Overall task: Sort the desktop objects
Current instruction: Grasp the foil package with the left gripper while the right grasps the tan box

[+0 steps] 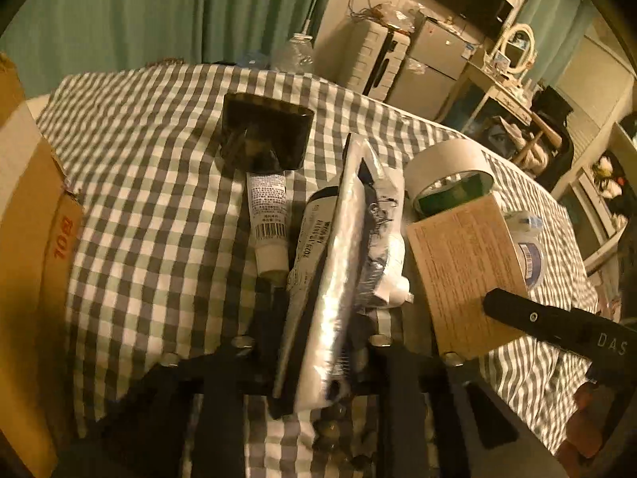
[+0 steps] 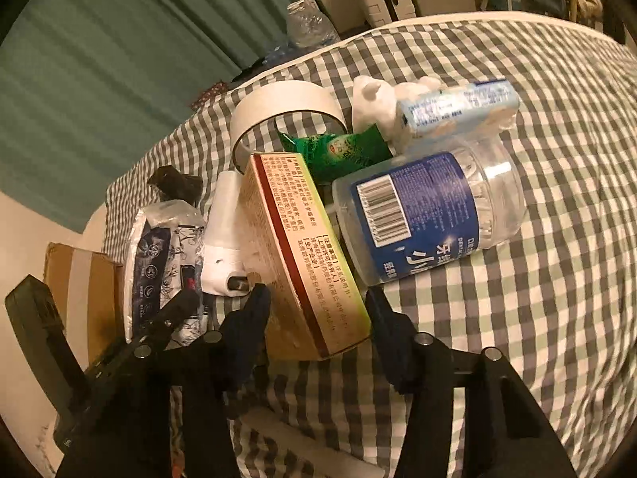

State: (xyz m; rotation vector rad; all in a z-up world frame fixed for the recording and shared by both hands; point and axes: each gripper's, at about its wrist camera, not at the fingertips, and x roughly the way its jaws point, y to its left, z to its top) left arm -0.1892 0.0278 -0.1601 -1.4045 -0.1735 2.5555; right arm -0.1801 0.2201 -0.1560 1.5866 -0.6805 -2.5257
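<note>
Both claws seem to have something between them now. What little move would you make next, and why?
Probably lift both a little. The left gripper is closed on the silvery plastic-wrapped pack, and the right gripper has the tan cardboard medicine box between its fingers. Both things lie in a crowded pile on the checked cloth, against the white tape roll.

I see a bed with a gray-and-white checkered sheet (image 2: 517,279). On it lie a black pouch (image 1: 266,131), a white tube (image 1: 268,223), a tape roll (image 2: 284,115), a green sachet (image 2: 338,151), a clear jar with blue label (image 2: 430,215) and a tissue pack (image 2: 458,109), close together.
</note>
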